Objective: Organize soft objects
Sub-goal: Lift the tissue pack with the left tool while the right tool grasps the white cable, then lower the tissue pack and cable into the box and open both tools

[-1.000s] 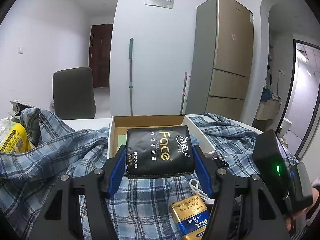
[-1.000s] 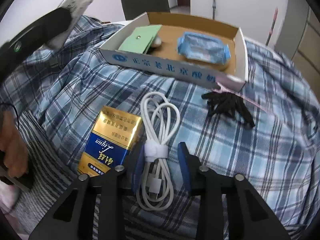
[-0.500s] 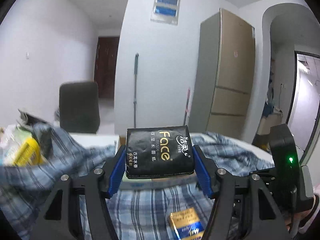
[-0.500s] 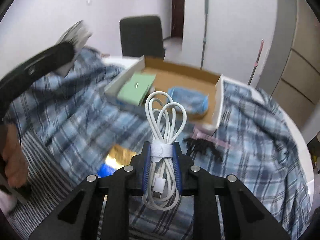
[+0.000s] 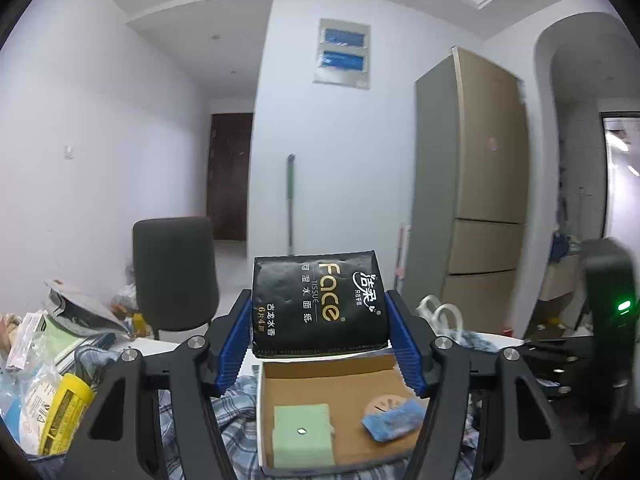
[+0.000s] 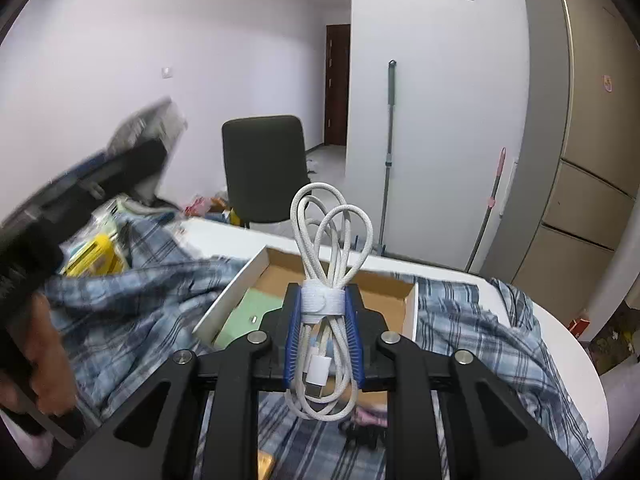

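Left gripper (image 5: 320,334) is clamped on our black tissue pack (image 5: 320,302), held in the air over the cardboard box (image 5: 344,380). Right gripper (image 6: 323,330) grips the coiled white cable (image 6: 326,264), also airborne at the box's near edge. In the box we see a green pad (image 5: 302,436) at its left side, a blue packet (image 5: 394,420) right. Box sits on the plaid cloth (image 6: 480,344) over the table (image 6: 568,344).

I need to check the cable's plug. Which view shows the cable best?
The right wrist view: the cable sits centred between the right gripper's pads, loops and plug clear. The left wrist view shows only white loops behind a finger.
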The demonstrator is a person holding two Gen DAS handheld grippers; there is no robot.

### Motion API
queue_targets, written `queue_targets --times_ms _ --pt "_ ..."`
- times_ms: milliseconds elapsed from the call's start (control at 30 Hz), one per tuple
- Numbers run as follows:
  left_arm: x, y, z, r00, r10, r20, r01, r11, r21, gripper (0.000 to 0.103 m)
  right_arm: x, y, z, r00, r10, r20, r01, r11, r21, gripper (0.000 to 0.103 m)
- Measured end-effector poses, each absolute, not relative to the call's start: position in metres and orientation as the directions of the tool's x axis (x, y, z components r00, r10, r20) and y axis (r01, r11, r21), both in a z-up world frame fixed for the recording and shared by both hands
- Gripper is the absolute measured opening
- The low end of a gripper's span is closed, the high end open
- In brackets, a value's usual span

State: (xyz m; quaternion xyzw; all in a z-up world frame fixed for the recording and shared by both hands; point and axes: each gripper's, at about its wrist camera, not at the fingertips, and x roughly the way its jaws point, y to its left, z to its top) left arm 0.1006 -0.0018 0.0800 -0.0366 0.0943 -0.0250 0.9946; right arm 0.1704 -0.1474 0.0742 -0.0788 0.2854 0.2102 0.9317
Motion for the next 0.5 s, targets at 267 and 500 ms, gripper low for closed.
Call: queue_targets --times_ms 267,500 --pt "0.170 0.003 0.043 0.947 -0.076 -0.313 0.046 0.994 -0.101 0.066 0.214 -0.140 0.042 0.727 0.323 -0.606 -0.408 0.913 -0.002 0.020" --pt "0.205 0.008 0.001 0.896 -0.095 -0.434 0.047 0.992 -0.121 0.066 0.236 -0.143 -0.001 0.664 0.305 -0.682 -0.395 0.918 0.025 0.020"
